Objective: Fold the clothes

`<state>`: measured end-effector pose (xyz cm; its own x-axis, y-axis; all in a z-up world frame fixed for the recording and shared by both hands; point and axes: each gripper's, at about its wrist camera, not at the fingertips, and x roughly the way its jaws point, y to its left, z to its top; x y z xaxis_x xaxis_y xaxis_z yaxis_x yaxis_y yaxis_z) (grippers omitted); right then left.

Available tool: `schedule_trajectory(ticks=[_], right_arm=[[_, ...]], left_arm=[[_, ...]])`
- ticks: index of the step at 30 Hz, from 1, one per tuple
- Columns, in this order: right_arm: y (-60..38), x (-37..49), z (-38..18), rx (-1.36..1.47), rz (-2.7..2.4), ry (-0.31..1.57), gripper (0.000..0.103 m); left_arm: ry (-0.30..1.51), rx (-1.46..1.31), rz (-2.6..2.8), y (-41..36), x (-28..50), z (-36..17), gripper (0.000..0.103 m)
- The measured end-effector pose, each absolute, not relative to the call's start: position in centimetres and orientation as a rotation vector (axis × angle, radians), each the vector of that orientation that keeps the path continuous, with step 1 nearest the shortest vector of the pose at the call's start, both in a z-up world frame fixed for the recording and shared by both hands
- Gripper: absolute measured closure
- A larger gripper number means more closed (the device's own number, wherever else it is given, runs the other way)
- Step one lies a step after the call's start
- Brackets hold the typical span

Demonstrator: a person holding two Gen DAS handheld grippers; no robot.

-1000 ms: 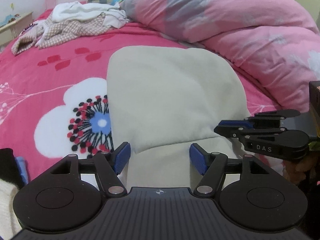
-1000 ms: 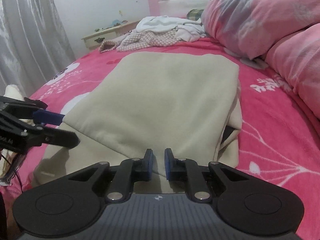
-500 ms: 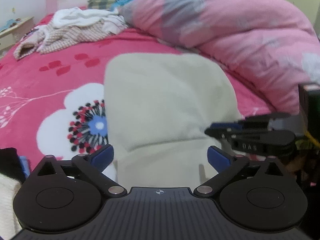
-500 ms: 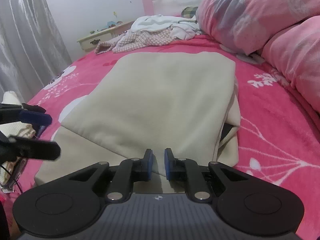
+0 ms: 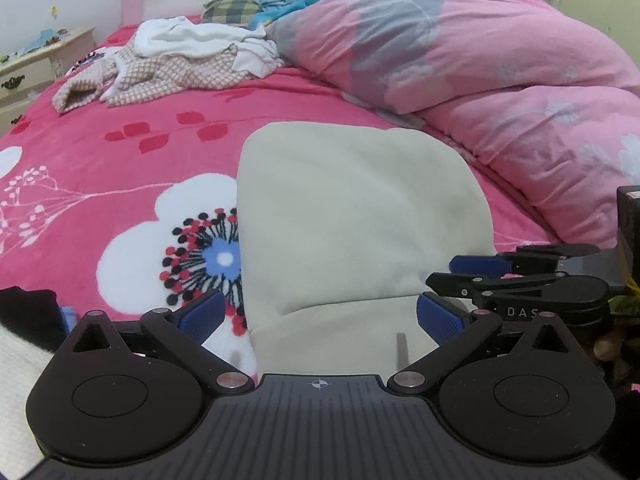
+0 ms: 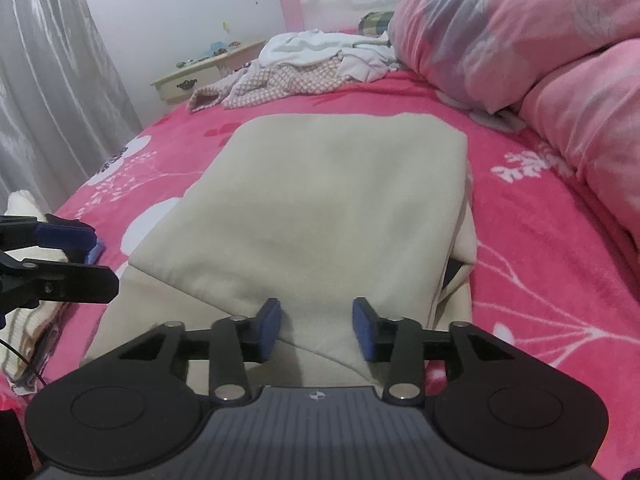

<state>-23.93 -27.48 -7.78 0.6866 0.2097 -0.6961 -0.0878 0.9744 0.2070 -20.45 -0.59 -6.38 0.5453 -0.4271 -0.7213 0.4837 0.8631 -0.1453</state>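
Observation:
A beige garment (image 5: 352, 216) lies folded over on the pink flowered bedspread (image 5: 120, 168); it also shows in the right wrist view (image 6: 328, 208). My left gripper (image 5: 320, 314) is open and empty just above the garment's near edge. My right gripper (image 6: 316, 330) is open over the folded layer's near edge, holding nothing. The right gripper shows at the right of the left wrist view (image 5: 460, 272). The left gripper shows at the left of the right wrist view (image 6: 96, 256).
A pile of unfolded clothes (image 5: 172, 64) lies at the head of the bed. A pink duvet (image 5: 500, 92) is heaped along the right. A stack of folded knits (image 6: 24, 320) sits at the left bed edge. A nightstand (image 6: 200, 76) stands by the curtain.
My right gripper has opened and let go of the garment's fold. My left gripper has opened wider and pulled back a little.

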Motion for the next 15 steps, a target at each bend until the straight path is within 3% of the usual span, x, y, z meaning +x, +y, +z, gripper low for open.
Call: schedule_trajectory(ticks=[9, 11, 13, 15], right_arm=[[-27.10, -23.79, -7.67, 0.117, 0.147, 0.784, 0.051], [-27.08, -23.78, -7.61, 0.114, 0.141, 0.779, 0.046], [-27.08, -23.77, -7.52, 0.107, 0.130, 0.769, 0.032], [-27.03, -23.74, -7.45, 0.098, 0.121, 0.762, 0.028]], left_arm=[[0.842, 0.070, -0.538, -0.62, -20.45, -6.49, 0.000], [0.843, 0.070, -0.534, -0.62, -20.48, -6.48, 0.000], [0.843, 0.067, -0.531, -0.56, -20.50, -6.48, 0.000], [0.843, 0.062, -0.531, -0.49, -20.55, -6.47, 0.000]])
